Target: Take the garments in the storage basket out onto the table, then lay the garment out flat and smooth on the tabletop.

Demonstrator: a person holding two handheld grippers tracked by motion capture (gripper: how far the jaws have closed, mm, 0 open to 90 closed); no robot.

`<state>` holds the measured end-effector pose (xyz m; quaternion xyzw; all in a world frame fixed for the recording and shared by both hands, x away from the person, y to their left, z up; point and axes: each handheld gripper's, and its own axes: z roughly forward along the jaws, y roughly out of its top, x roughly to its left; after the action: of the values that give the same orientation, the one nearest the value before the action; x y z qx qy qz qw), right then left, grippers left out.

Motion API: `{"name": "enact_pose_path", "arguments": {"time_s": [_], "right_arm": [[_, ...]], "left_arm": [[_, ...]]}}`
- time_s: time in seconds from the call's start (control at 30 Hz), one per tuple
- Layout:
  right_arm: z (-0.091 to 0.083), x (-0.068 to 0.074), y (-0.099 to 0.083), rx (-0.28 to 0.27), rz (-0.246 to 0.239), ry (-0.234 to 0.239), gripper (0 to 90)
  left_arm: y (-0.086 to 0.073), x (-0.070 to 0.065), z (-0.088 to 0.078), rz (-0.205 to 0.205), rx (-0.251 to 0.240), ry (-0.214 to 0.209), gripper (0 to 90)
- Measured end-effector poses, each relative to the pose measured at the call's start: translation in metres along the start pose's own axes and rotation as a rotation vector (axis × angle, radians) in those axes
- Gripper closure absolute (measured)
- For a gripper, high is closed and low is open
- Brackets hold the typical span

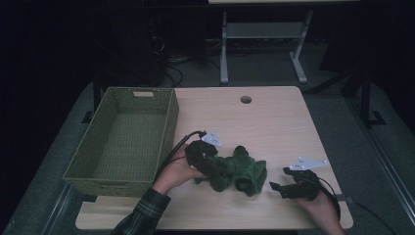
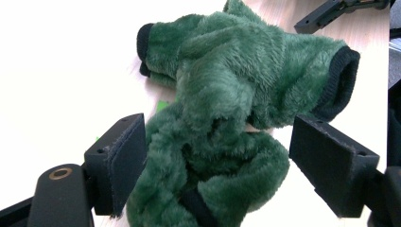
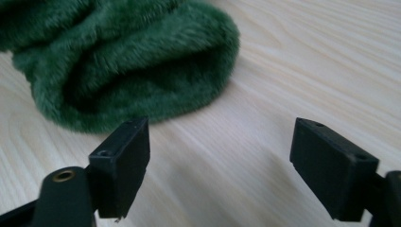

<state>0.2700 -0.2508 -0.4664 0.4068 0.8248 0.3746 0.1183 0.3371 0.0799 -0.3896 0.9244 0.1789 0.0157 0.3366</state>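
Dim workroom, dark floor and metal table legs behind, pale wooden table [image 1: 274, 122] lit in the middle, a round cable hole [image 1: 245, 99] near its far edge. At far left, on the table's left edge, stood a green woven basket [image 1: 169, 122], rectangular, with a handle slot in its far wall. Just right of the basket, reached in from the bottom: a plaid sleeve [image 1: 142, 215] and a hand [image 1: 173, 172] gripping the left gripper [image 1: 215, 169], grey plate on top, black cable looping back toward the basket. Pointed right into a heap of fuzzy green cloth [image 1: 240, 170] lying crumpled on the table, near its front edge, roughly midway between the two grippers. Seen from the left gripper view: green cloth [image 2: 227, 94] plush, with black knitted cuffs, bunched between the two black jaws; jaws spread wide, left pad brushing the pile, right pad standing clear, nothing pinched, so released. Further right, well apart from the basket, lay the right gripper [image 1: 276, 188], held by a hand [image 1: 320, 208] at the table's front right corner, aimed left toward the cloth. Seen from the right gripper view: jaws apart over bare wood, cloth [image 3: 123, 66] just ahead of the left jaw and not between them, so released too.
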Motion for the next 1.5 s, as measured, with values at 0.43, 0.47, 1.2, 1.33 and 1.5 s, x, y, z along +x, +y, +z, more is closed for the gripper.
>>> {"name": "enact_pose_path", "arguments": {"time_s": [0.43,0.47,1.2,1.33,1.5], "right_arm": [[0.026,0.012,0.02,0.006,0.023,0.05,28.3],[0.028,0.012,0.02,0.008,0.022,0.05,29.0],[0.018,0.009,0.027,0.011,-0.031,-0.058,84.5],[0.005,-0.004,0.03,0.001,-0.015,-0.091,84.6],[-0.004,-0.026,0.035,-0.019,0.008,-0.123,84.6]], "left_arm": [[-0.011,0.002,-0.007,-0.009,0.006,0.008,19.5],[-0.011,0.001,-0.007,-0.016,0.0,0.007,19.5],[-0.012,0.004,-0.008,-0.001,0.008,0.003,20.4],[-0.011,0.002,-0.007,-0.007,0.003,0.001,20.7],[-0.011,0.002,-0.006,0.002,0.009,0.0,21.4]]}}
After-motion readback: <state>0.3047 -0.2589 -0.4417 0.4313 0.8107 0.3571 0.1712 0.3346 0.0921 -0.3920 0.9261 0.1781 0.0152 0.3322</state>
